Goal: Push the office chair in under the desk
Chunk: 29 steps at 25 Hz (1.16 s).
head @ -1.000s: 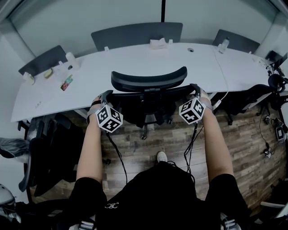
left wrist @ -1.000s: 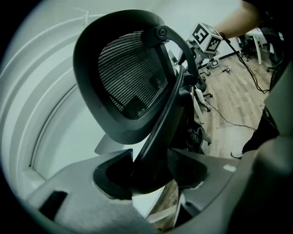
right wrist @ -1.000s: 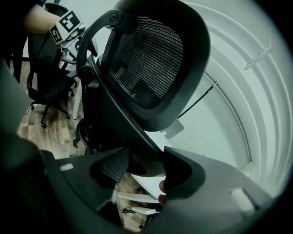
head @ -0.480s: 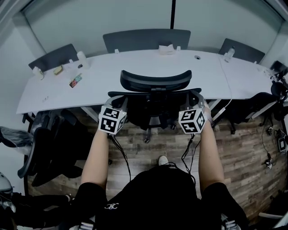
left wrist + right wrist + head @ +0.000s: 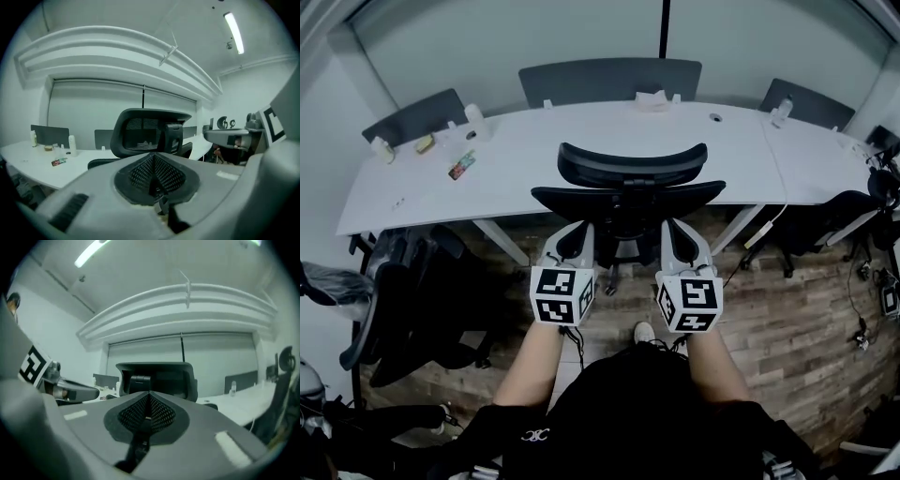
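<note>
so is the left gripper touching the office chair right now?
Apart. The left gripper view shows the left gripper, jaws just closed on nothing, short of the office chair; its headrest and back stand clear beyond the tips.

Side by side: left claw, right claw; jaws just closed, empty.

The black office chair stands upright, facing the long white desk at about the middle of its length. Its back and curved headrest sit right at the desk's near edge, overlapping it from above. The seat cannot be made out.
</note>
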Available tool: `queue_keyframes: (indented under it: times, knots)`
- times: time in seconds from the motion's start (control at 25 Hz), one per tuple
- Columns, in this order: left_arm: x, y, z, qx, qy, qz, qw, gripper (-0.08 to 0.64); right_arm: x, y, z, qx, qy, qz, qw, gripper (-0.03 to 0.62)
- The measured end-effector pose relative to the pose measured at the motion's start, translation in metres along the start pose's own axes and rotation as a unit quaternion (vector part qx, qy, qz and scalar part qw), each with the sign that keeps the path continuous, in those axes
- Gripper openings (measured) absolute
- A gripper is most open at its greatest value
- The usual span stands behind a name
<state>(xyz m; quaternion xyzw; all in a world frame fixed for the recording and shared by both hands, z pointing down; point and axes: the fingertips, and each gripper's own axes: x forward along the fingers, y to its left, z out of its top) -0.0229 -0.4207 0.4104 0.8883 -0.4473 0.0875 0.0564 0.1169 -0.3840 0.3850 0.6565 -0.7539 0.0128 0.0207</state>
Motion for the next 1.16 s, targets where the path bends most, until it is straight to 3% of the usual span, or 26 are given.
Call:
queue_keyframes:
  times: [0.12, 0.28, 0.64, 1.16]
  knots:
    - [-0.005, -0.016, -0.001, -0.005, -0.003, -0.018, 0.9998, 0.001, -0.001, -0.005, -0.019, 0.046, 0.032, -0.002, 0.998, 0.006]
    - [-0.003, -0.026, -0.004, 0.024, 0.003, -0.017, 0.9996, 0.000, -0.005, -0.006, -0.026, 0.056, 0.046, -0.001, 0.997, 0.006]
    - [-0.001, -0.034, -0.003, 0.053, 0.008, -0.022, 0.9983, 0.002, -0.011, 0.005, -0.026, 0.015, 0.046, -0.002, 0.999, 0.006]
    - [-0.001, -0.029, -0.006, 0.039, 0.012, -0.028, 0.9988, 0.001, -0.004, 0.017, -0.023, -0.004, 0.045, 0.009, 0.999, 0.006]
